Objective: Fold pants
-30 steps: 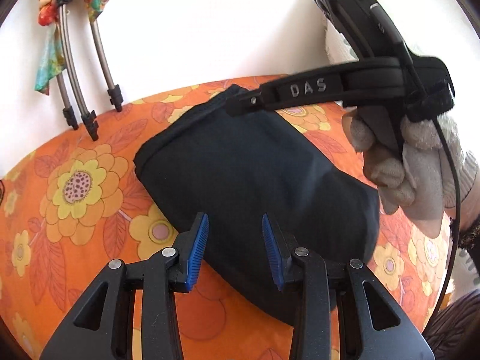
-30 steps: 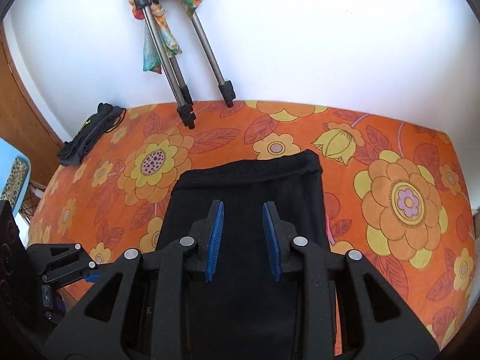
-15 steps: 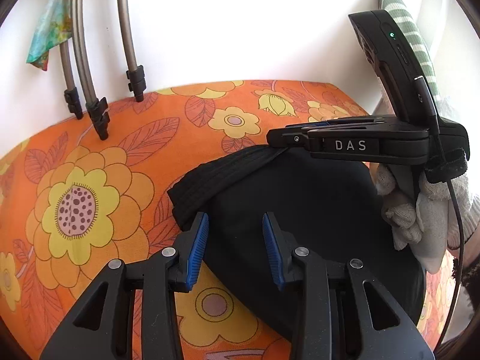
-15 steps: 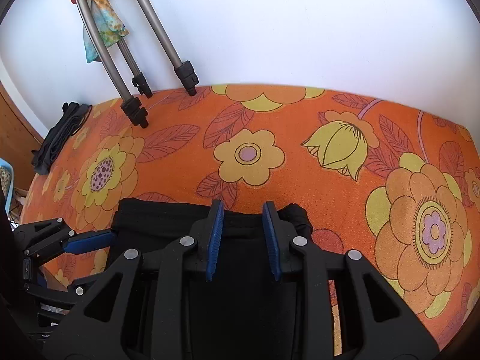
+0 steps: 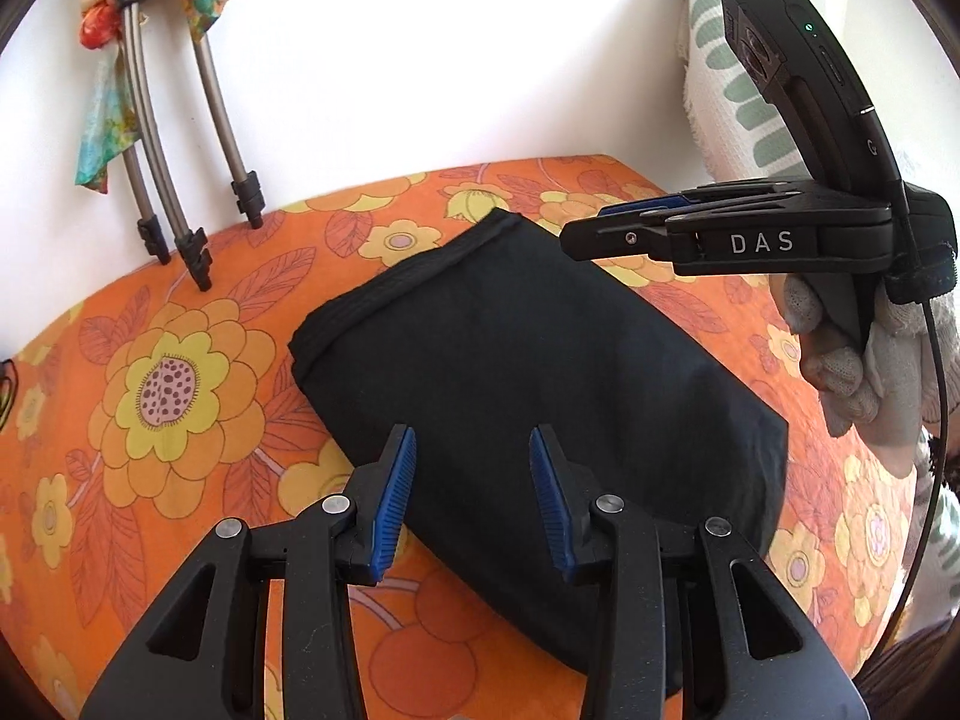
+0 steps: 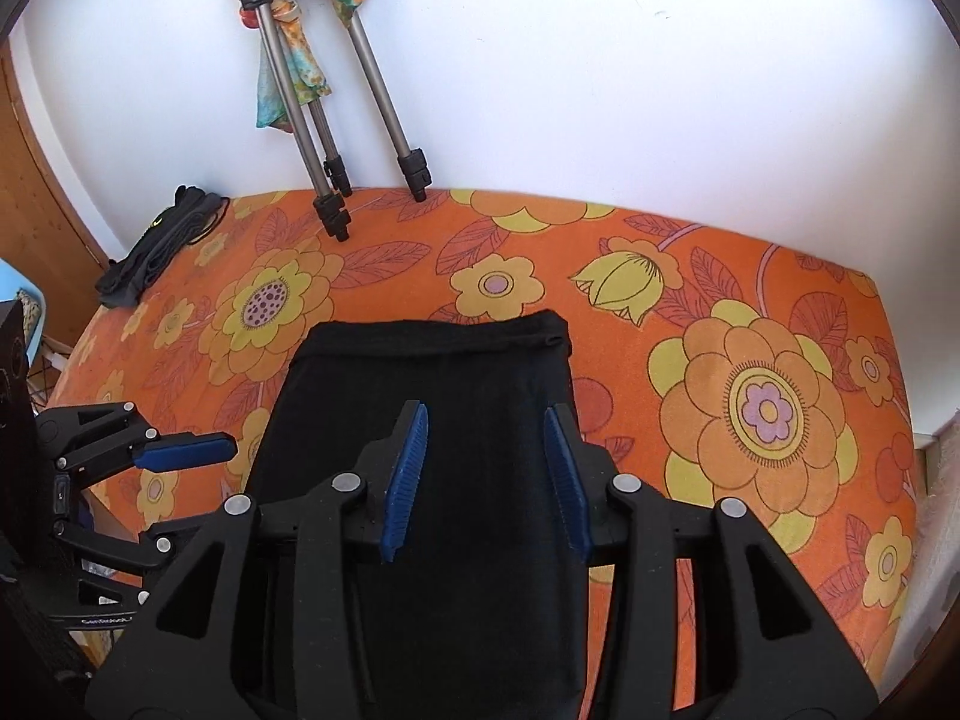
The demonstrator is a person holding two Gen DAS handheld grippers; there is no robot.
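Observation:
The black pants [image 5: 528, 372] lie folded into a compact rectangle on the orange flowered bed [image 5: 180, 372], waistband toward the wall. My left gripper [image 5: 471, 450] is open and empty, raised above the near left edge of the pants. My right gripper [image 6: 486, 426] is open and empty, raised over the middle of the pants [image 6: 432, 372]. The right gripper also shows in the left wrist view [image 5: 600, 234], hovering above the far right corner of the fold. The left gripper shows at the left edge of the right wrist view [image 6: 186, 450].
Tripod legs [image 6: 336, 180] with a colourful cloth stand against the white wall at the back of the bed. A black strap bundle [image 6: 156, 246] lies at the bed's far left corner. A striped cloth [image 5: 732, 78] hangs at the right. The bed edge [image 6: 900, 420] drops off on the right.
Both grippers have pulled back and up from the waistband end of the pants, and the right jaws have opened wider. The pants now lie flat, released.

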